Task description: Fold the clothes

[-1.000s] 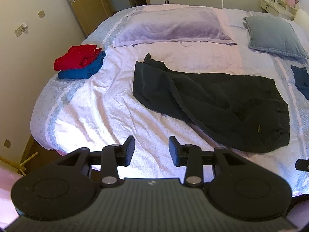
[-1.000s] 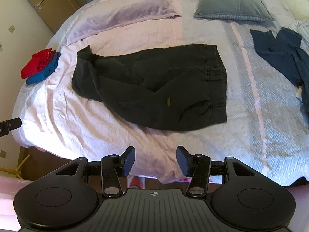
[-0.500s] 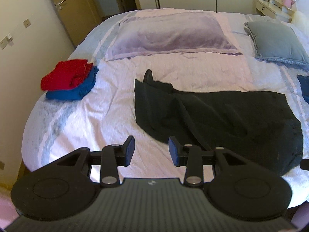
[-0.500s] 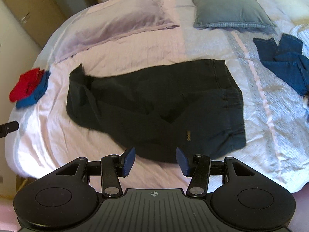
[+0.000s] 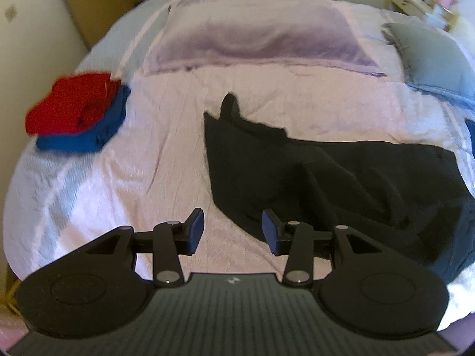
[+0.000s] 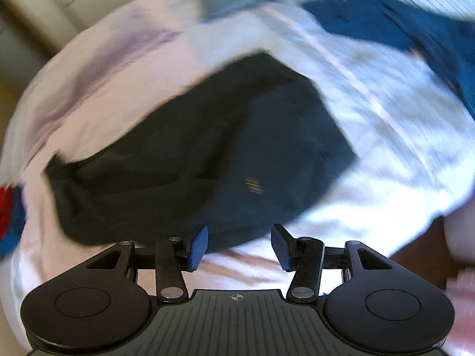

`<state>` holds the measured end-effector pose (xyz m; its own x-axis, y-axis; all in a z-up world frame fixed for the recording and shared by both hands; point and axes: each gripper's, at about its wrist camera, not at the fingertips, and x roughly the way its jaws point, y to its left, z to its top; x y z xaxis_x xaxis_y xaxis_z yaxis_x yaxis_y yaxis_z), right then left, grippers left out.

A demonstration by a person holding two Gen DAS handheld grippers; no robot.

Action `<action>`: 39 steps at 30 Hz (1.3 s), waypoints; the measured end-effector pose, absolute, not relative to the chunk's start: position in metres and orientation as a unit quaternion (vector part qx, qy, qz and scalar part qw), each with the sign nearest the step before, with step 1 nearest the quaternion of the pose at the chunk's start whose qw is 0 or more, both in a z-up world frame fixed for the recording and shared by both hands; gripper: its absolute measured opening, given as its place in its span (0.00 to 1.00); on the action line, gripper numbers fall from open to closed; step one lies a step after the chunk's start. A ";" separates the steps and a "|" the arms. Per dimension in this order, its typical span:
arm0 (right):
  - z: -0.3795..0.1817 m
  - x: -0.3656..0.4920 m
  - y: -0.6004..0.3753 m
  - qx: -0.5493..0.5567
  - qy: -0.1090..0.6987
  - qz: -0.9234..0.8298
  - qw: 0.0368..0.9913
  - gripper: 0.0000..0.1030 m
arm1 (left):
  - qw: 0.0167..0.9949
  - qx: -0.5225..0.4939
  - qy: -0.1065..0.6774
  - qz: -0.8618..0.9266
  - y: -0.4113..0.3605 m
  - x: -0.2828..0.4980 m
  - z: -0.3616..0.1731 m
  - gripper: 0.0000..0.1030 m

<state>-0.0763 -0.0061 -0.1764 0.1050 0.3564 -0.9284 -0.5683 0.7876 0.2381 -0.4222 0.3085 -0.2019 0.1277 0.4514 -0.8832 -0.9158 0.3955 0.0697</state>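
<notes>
Left wrist view: your left tongs hang over the near edge of the bed, jaws spread wide with nothing between them.
Right wrist view: your right tongs are spread wide too and hold nothing; this whole view is smeared by motion.
Dark garment: the black garment lies crumpled on the bed just ahead and to the right of your left tongs; its near edge sits right in front of your right tongs.
Hard to make out: the folds of the black garment merge into one dark mass, so you cannot tell which part is which. A small pale mark on it is too blurred to read.
Cut off: the blue clothing far ahead and right of your right tongs runs out of view.
Folded stack: a red piece lies on a blue piece, well to the left of your left tongs.
Surface: pale pink wrinkled bedding with a grey-blue stripe.
Pillows: a lilac pillow far ahead, a grey pillow to its right.
Room: a cream wall left, a pale dresser at far right.
</notes>
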 end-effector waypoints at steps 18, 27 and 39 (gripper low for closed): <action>-0.321 0.054 -0.091 0.259 0.612 0.151 0.732 0.61 | 0.682 -0.313 0.440 0.494 0.370 -0.396 -0.298 0.40; -0.360 0.074 -0.089 0.290 0.603 0.160 0.725 0.63 | 0.675 -0.382 0.366 0.513 0.430 -0.379 -0.316 0.43; -0.366 0.089 -0.089 0.290 0.630 0.182 0.697 0.63 | 0.652 -0.437 0.388 0.483 0.473 -0.341 -0.369 0.30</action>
<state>0.0889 -0.0888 -0.3657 0.1395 0.6185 -0.7733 0.1121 0.7661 0.6329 -0.3406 0.4730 -0.3687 0.2317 0.2897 -0.9286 -0.9692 0.1511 -0.1947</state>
